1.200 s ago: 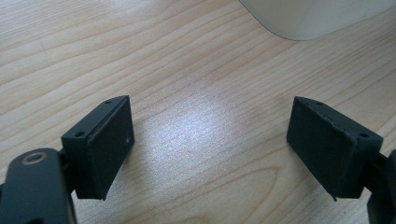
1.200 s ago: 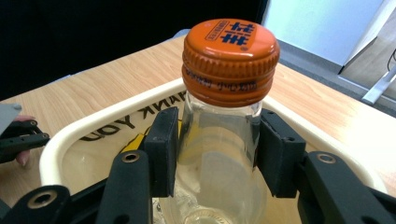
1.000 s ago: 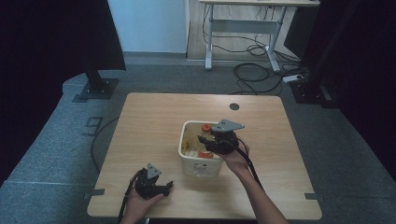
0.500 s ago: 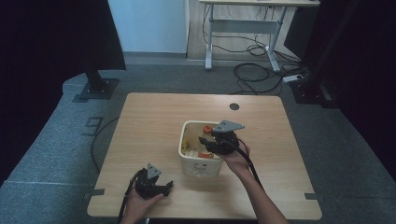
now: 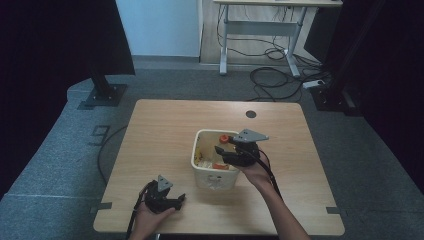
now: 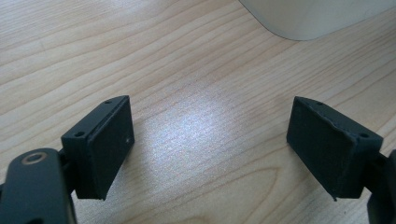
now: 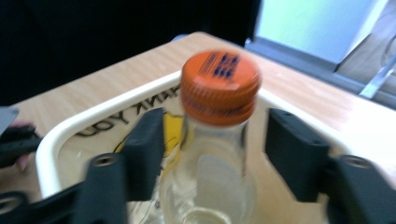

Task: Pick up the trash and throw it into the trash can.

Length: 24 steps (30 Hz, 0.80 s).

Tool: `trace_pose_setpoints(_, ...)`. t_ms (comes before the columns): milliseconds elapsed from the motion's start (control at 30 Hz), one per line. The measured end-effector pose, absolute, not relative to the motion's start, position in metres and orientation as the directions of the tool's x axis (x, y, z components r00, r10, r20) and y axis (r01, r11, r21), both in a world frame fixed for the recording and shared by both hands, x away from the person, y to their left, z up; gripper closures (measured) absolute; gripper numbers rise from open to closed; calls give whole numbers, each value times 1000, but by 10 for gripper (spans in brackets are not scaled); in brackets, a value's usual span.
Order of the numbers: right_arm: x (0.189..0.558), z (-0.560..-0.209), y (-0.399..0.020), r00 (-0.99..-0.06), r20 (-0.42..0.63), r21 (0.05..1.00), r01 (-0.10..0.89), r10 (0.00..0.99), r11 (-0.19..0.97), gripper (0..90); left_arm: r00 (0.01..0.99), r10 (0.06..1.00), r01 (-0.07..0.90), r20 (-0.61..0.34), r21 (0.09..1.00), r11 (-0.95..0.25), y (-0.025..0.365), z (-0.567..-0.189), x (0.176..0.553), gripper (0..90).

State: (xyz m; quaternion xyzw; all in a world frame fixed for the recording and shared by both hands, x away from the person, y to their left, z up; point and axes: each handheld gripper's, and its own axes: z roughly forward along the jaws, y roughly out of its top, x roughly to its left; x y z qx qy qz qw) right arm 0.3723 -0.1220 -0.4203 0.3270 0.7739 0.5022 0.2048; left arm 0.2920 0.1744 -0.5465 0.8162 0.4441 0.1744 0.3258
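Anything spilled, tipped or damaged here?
Nothing stands out. The bin sits upright on the table; the capped bottle stands between the right gripper's open jaws. The left gripper is open over bare wood.

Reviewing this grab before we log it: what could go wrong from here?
1. The right tongs straddle the clear bottle's neck under the orange cap with gaps either side; closing on smooth plastic could slip.
2. The bottle stands in the white bin among other items; lifting may snag them or tip the bin.
3. The left tongs sit open on the table, not bracing the bin.
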Motion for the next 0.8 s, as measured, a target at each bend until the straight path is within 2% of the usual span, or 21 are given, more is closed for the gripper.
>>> trace_pose_setpoints(133,371,-418,-126,-691,28,918,305,723,255,259,545,839,611,-5,687,-393,174,-546,292,149)
trace_pose_setpoints(367,366,-418,-127,-686,5,925,280,727,258,149,545,838,612,-5,687,-393,174,-546,292,148)
trace_pose_setpoints(800,352,-413,-146,-674,-9,936,253,739,243,144,546,838,611,-5,687,-394,174,-547,293,147)
